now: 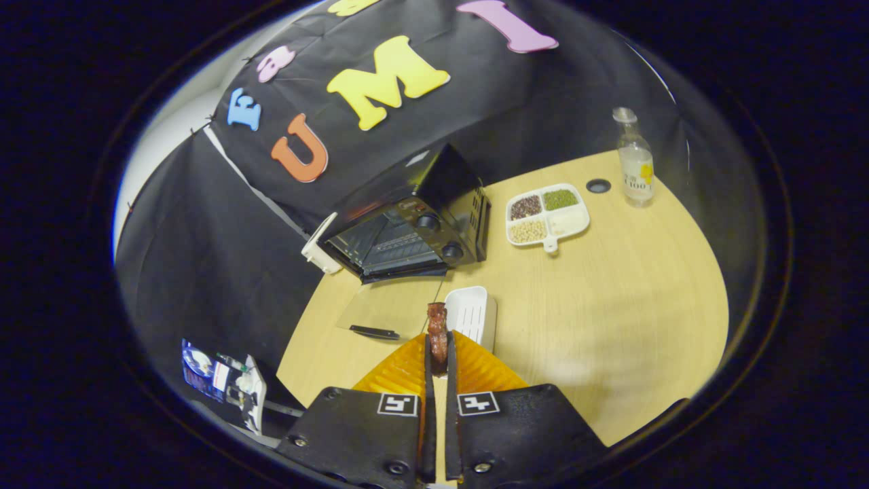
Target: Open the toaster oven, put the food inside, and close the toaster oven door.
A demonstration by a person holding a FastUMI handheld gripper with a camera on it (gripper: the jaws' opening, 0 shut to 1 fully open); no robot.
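A black toaster oven (414, 217) stands at the far side of the wooden table (611, 305), its glass door (387, 309) folded down flat toward me with the dark handle (374, 332) at its near edge. The rack inside shows through the opening. My gripper (438, 350) is shut on a brown piece of food (437, 331), which sticks out past the fingertips. The food hangs above the table, just ahead of the open door's right corner and beside a small white dish (468, 314).
A white divided tray (547, 216) with beans and grains lies right of the oven. A clear bottle (635, 159) stands beyond it near a round cable hole (598, 185). A white block (319, 248) leans at the oven's left side.
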